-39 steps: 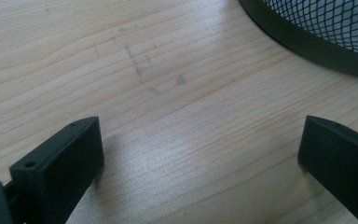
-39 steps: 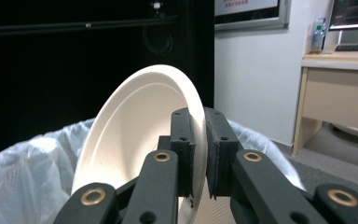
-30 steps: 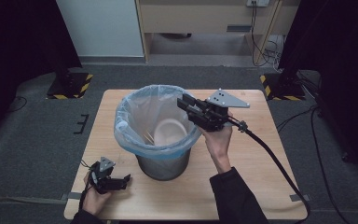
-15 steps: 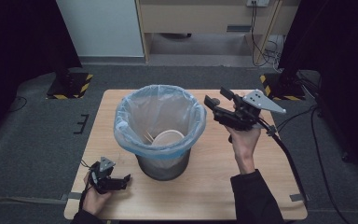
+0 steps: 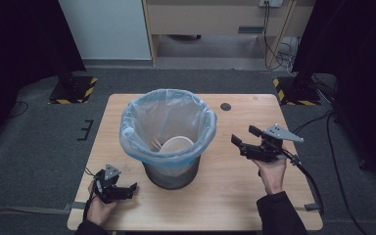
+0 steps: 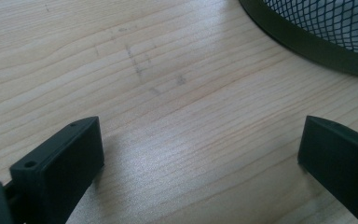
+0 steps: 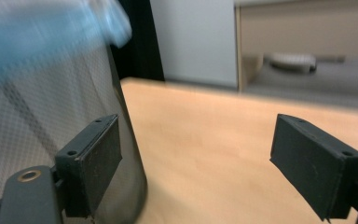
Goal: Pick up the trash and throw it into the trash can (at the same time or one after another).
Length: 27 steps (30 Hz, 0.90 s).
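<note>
- The bin stands in the middle of the table. It has a blue bag over its rim, and a round plate and some thin sticks lie inside.
- The right gripper is at the bin's right side, near it but not touching. It points across at the bin.
- Its jaws have just been opening. They are wide apart now, and nothing is between them.
- In the right gripper view, the bin's mesh wall is close by, just behind the jaw on that side.
- The left gripper lies low on the table, at the near left of the bin.
- Its jaws are wide too and hold nothing. Bare wood shows between them, with the bin's dark bottom edge just ahead.
- Both grippers are close to the bin. I think the right hand is pulling away and may go for the next thing.
</note>
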Tool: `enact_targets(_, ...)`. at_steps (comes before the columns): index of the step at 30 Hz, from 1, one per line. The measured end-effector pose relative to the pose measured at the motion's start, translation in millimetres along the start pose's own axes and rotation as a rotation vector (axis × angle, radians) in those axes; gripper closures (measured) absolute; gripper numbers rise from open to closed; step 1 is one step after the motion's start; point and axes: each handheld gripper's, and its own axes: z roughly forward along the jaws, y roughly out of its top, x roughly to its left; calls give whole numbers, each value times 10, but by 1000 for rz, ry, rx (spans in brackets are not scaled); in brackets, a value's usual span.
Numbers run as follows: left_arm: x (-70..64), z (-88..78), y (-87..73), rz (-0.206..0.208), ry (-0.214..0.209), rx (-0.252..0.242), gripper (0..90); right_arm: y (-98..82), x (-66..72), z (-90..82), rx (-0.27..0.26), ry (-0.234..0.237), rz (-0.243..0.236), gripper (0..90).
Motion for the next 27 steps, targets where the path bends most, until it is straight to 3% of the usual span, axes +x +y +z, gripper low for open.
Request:
enact_targets(5, 0, -1, 0, 0, 0, 0, 0, -411, -105, -15, 112, -29, -43, 124)
enact_targets(10, 3, -2, -1, 0, -3, 0, 0, -819, -299, -73, 259, -42, 20, 91)
enact_targets(14, 7, -7, -6, 4, -9, -1, 0, -1021, -420, -157, 306, -93, 15, 65)
enact_targets(21, 11, -11, -11, 7, -12, -2, 0, -1177, -635, -235, 376, -211, 7, 26)
enact_targets(27, 30, -19, -18, 3, -8, -1, 0, -1207, -710, -264, 405, -261, -4, 15)
